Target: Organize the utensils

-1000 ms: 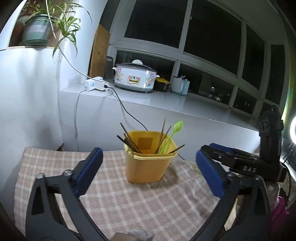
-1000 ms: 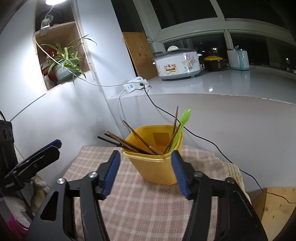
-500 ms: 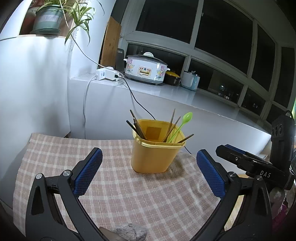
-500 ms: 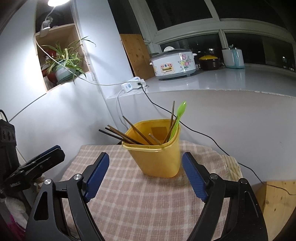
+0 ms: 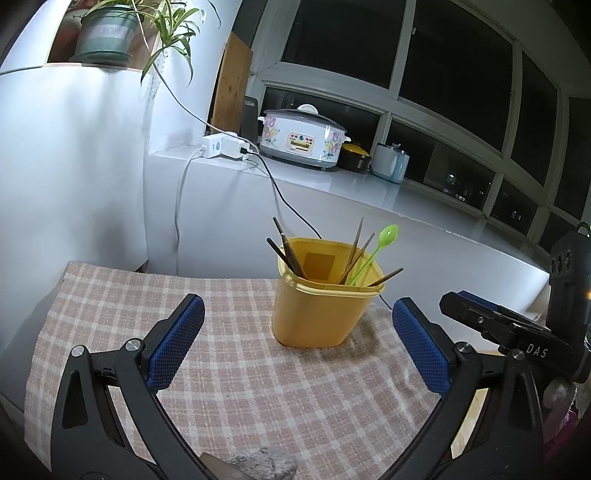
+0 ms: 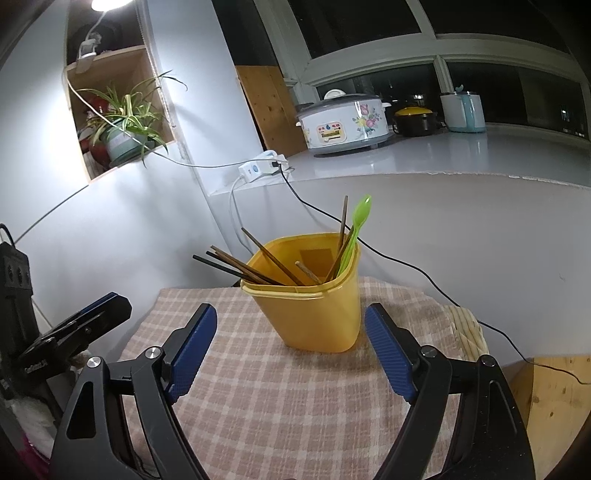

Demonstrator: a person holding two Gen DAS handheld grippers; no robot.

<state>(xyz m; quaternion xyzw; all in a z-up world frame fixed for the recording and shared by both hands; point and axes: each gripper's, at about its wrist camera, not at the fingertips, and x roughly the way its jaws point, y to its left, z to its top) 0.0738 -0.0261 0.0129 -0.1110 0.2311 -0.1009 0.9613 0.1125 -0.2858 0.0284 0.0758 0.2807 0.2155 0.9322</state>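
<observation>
A yellow plastic holder (image 5: pixel 317 314) (image 6: pixel 314 314) stands upright on a pink checked cloth (image 5: pixel 229 369) (image 6: pixel 280 398). Several dark chopsticks (image 5: pixel 288 254) (image 6: pixel 240 264) and a green plastic spoon (image 5: pixel 376 249) (image 6: pixel 354 229) lean inside it. My left gripper (image 5: pixel 297 328) is open and empty, a little short of the holder. My right gripper (image 6: pixel 290 332) is open and empty, its fingers either side of the holder's near face, apart from it. Each gripper shows at the edge of the other's view.
A white ledge (image 5: pixel 332 184) behind the table carries a rice cooker (image 5: pixel 303 138), a dark pot (image 5: pixel 354 157), a kettle (image 5: pixel 389 162) and a power strip (image 5: pixel 223 146) with cables hanging down. A potted plant (image 5: pixel 107 33) stands high on the left. Wood floor (image 6: pixel 550 387) lies right.
Both grippers have pulled back from the holder. The right gripper's jaws have opened wider. The holder and utensils have not moved.
</observation>
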